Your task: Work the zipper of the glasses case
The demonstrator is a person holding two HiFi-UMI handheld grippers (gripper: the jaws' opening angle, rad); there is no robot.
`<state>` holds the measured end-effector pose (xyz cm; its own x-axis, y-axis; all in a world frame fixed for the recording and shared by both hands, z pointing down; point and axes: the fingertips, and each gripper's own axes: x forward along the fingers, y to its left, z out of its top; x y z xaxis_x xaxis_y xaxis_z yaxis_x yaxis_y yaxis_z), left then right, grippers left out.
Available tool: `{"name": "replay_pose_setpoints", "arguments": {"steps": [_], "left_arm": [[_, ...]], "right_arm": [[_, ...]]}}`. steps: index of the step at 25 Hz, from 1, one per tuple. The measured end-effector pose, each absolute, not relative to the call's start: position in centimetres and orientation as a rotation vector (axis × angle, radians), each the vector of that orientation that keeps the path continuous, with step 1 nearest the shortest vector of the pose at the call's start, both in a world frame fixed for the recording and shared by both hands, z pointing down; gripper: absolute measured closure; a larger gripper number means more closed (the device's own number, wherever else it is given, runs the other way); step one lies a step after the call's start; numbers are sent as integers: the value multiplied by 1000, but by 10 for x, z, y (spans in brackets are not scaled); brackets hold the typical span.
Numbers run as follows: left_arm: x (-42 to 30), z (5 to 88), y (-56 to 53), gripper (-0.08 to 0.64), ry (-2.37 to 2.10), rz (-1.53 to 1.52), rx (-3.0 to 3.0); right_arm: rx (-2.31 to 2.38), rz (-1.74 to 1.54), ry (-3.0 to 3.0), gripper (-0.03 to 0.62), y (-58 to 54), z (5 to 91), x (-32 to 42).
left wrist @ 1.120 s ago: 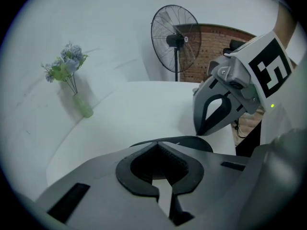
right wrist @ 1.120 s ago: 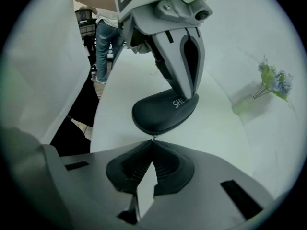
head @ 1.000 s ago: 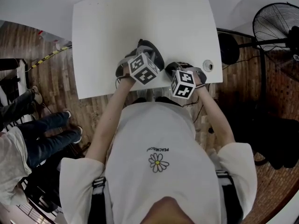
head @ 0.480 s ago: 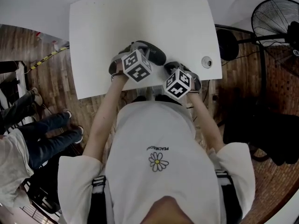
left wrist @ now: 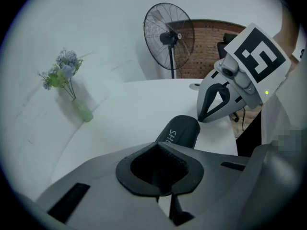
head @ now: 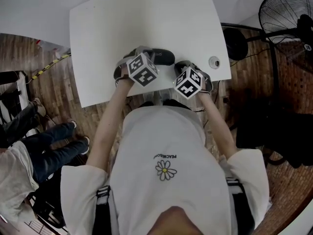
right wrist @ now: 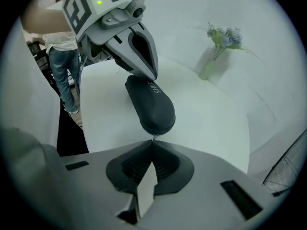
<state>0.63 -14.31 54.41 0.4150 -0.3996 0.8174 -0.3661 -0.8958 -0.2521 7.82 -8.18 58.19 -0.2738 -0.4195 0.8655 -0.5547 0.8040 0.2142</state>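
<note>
**2 closed grippers on the case ends, zipper pull pinched**

Black oval fabric-covered glasses case (head: 159,57) flat on white desk (head: 146,18), near the front edge, lengthwise between the 2 grippers.

Left gripper (left wrist: 158,145): jaws together, tips down on the left end of the case. Likely there to pin it against sliding under a pull. Cannot tell whether a seam is pinched.

Right gripper (right wrist: 152,141): jaws together, clamped on small metal zipper pull (right wrist: 154,137) at the rounded right end of the case. Likely set to drag the slider along the rim.

Lid closed as far as visible.

Writing: white letters on the case top starting "SH", rest not readable. Black-and-white square markers on both gripper cubes, no text. Small print above daisy on white T-shirt (head: 166,146), too small to trust.
</note>
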Motion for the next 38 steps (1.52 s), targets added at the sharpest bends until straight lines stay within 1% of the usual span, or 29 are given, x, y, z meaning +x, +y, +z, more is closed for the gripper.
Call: {"name": "replay_pose_setpoints", "arguments": {"steps": [7,10,12,15,18,19,20,21,24,25,27,29,30,33,38], "left_arm": [[9,543,-142,548,764,-1526,-2558],[8,543,-143,548,790,-1524,-2552],[8,544,-144,548,805,-1525,-2561],[8,545,-144,548,824,-1511,-2585],[6,545,-144,548,828,-1511,-2586],[6,545,-144,548,826,-1512,-2583],[5,545,-144,548,824,-1510,-2582],[5,546,-144,548,824,-1508,-2582],[4,546,-144,548,825,-1500,-2586],[4,545,-144,548,824,-1498,-2588],[6,544,-143,548,821,-1496,-2592],[6,544,-142,548,823,-1499,-2593],[6,544,-142,548,825,-1498,-2593],[7,544,-142,548,834,-1491,-2586],[5,545,-144,548,839,-1501,-2560]], "right_arm": [[820,289,-1924,584,-72,578,73],[673,373,-2021,585,-54,582,45],[603,369,-2057,586,-38,587,21],[739,300,-2036,584,-34,587,16],[940,291,-2023,584,-54,576,42],[974,298,-2009,572,-61,576,53],[987,311,-1997,469,-67,577,63],[987,321,-1988,437,-72,579,69],[955,289,-1988,438,-87,583,73],[936,265,-1989,459,-90,584,71],[891,244,-1982,477,-90,587,70],[869,254,-1977,568,-85,587,70],[874,259,-1973,581,-82,586,71],[906,280,-1946,583,-79,585,71],[917,299,-1932,583,-74,586,47]]}}
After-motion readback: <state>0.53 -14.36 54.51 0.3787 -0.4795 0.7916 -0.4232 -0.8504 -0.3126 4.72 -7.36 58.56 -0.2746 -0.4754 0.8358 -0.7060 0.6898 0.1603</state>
